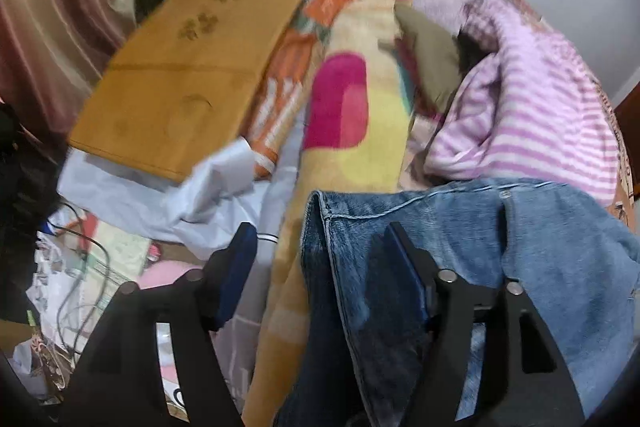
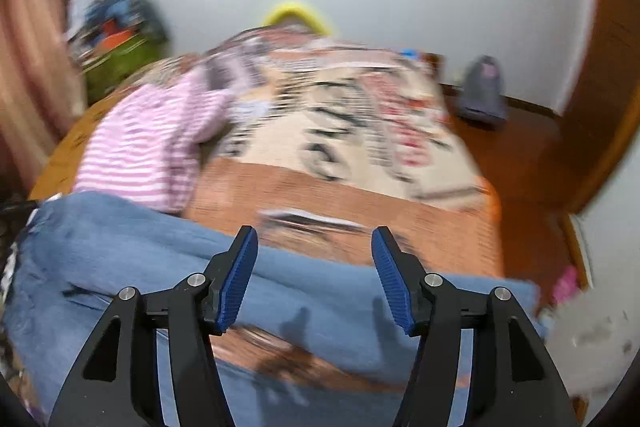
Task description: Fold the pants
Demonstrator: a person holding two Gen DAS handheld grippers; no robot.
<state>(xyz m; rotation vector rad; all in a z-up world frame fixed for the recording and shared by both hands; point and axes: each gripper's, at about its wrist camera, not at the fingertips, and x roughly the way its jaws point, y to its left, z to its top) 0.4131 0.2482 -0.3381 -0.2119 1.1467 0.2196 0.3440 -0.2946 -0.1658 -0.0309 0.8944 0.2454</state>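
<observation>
Both tongs, left (image 1: 320, 247) and right (image 2: 314, 251), hang spread above the jeans (image 1: 520, 247), gripping nothing.

Your right gripper (image 2: 314, 277) hangs over the blue jeans (image 2: 120, 267) on the bed (image 2: 360, 187) — jaws spread wide, nothing between them — everything's pretty blurry.

blue denim pants (image 1: 540, 239), kinda faded, spread across the near end of the bed, waistband edge with seam stitching bunched up at the left, leg stretching flat toward the right (image 2: 120, 255)
</observation>
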